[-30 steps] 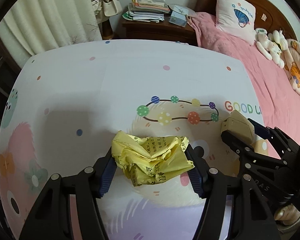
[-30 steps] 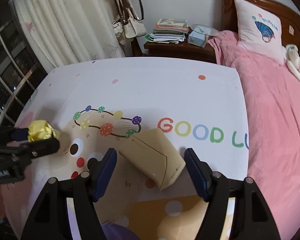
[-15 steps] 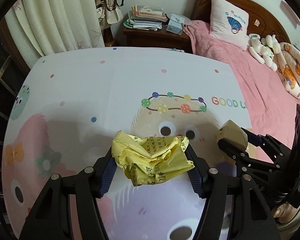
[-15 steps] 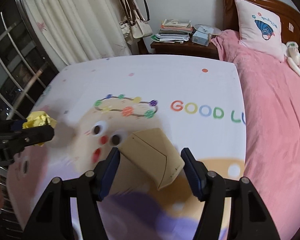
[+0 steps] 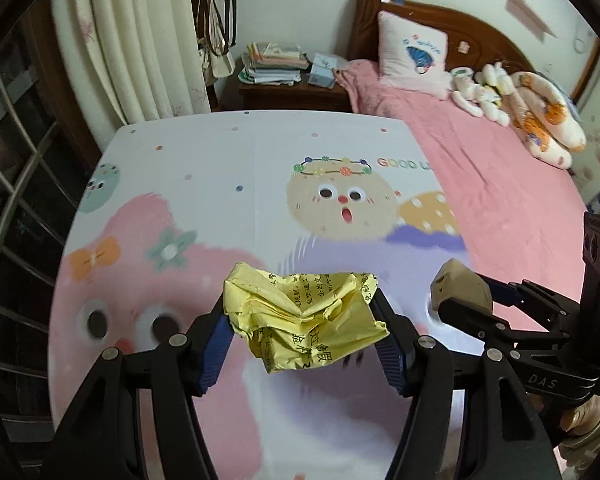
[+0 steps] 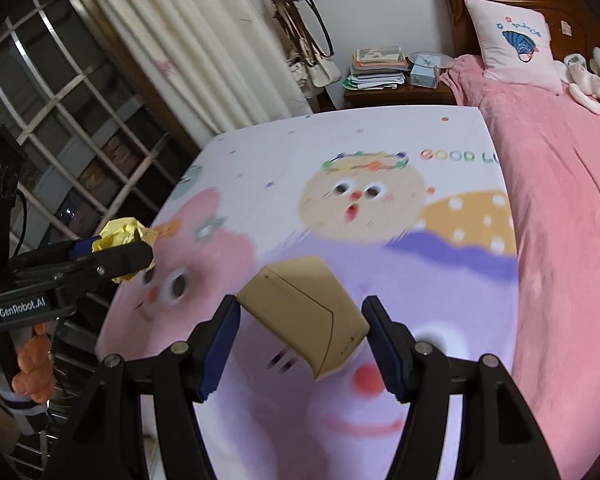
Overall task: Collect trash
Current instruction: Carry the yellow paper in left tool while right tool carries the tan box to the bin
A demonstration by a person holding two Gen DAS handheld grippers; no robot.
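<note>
While both are raised above the tabletop (image 5: pixel 228 168):
Left gripper (image 5: pixel 305 322): jaws clamped on crumpled yellow paper (image 5: pixel 304 320).
Right gripper (image 6: pixel 300 332): jaws clamped on tan box (image 6: pixel 306 314).

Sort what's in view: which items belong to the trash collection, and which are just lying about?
Job items:
- crumpled yellow paper, clamped in the left gripper
- tan cardboard box, clamped in the right gripper

Lying about:
- book stack on the nightstand
- pillow
- plush toys
- handbags by the curtain
</note>
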